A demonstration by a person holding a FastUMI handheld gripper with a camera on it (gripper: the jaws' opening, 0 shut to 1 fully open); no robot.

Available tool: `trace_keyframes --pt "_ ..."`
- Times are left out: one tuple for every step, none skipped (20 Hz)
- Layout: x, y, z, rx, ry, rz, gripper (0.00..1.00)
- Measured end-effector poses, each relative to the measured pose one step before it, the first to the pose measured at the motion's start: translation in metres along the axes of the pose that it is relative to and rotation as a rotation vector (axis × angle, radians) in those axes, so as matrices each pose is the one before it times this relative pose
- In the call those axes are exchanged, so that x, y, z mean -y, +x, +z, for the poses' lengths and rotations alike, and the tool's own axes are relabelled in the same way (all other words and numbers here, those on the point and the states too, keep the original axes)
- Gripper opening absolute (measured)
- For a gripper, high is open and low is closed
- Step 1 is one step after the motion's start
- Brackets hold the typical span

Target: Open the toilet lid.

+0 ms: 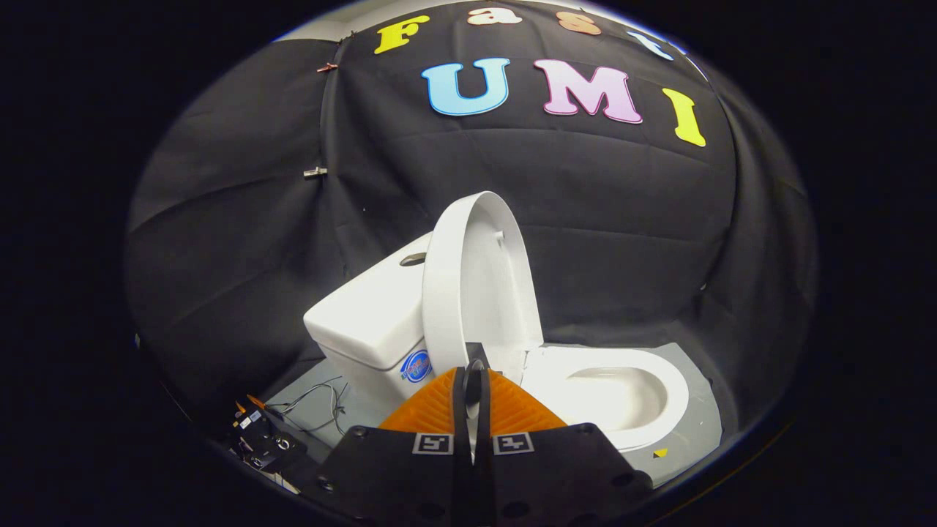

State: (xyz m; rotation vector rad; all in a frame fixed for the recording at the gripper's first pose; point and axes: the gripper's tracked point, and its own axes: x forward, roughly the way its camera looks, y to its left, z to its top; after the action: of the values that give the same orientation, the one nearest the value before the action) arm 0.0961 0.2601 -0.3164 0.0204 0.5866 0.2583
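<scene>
Raised lid (479, 285) just ahead of closed gripper (473, 388) blocks path; bowl (622, 395) right of it open.

A staged recording booth, not a real bathroom. Black cloth (600, 219) hangs as walls behind a white toilet (381, 322), which stands on a grey board (688, 432). Loose wires (322, 406) and small electronics (260, 432) lie beside its tank.

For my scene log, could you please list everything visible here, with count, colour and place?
toilet lid: one, white, raised upright just beyond the fingers, against the tank
tank: one, white, behind the lid, round button on top
toilet bowl: one, white, open, ahead and to the side of the fingers
floor mat: one, grey, under the toilet
wires: a loose bunch, dark, on the mat beside the tank
small device: one, black, by the wires
gripper: one, fingers closed together, holding nothing
</scene>
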Motion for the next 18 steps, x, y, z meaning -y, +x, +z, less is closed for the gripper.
trace_keyframes --pt "-0.00047 0.00005 0.00031 -0.00014 0.00001 -0.00165 0.05" --pt "-0.00100 -0.00047 0.00006 -0.00034 -0.00274 -0.00114 0.05" --pt "0.00082 -0.00736 -0.00505 -0.00036 -0.00504 -0.00007 0.05" --pt "-0.00042 0.00110 0.00022 -0.00058 -0.00468 -0.00025 0.05" --pt "-0.00063 0.00044 -0.00032 -0.00043 -0.00304 0.00032 0.05" --pt "-0.00061 0.00033 -0.00028 -0.00115 -0.00127 0.00034 0.05" --pt "-0.00154 -0.00007 -0.00020 -0.00039 0.00162 0.01083 0.05" --pt "-0.00081 0.00039 -0.00004 -0.00132 -0.00106 -0.00006 0.05" --pt "-0.00063 0.00057 -0.00024 -0.00345 -0.00474 0.00145 0.08" --pt "0.00000 -0.00013 0.00058 0.00168 -0.00652 -0.00128 0.08" --pt "-0.00233 -0.00108 0.00005 -0.00091 -0.00136 0.01638 0.08" --pt "-0.00166 0.00147 -0.00128 -0.00346 0.00056 0.00557 0.08" --pt "0.00004 -0.00210 0.00055 -0.00038 0.00782 0.00706 0.16" --pt "-0.00089 -0.00185 0.00125 -0.00086 0.01163 0.01312 0.16" --pt "-0.00249 -0.00346 0.00465 0.00907 0.01301 0.01372 0.16" --pt "0.00101 -0.00498 0.00510 0.01828 0.00749 -0.00093 0.19" --pt "-0.00035 -0.00655 0.00764 0.02193 -0.00115 -0.00377 0.27" --pt "-0.00160 -0.00329 0.00733 0.02330 -0.00493 0.00286 0.45"
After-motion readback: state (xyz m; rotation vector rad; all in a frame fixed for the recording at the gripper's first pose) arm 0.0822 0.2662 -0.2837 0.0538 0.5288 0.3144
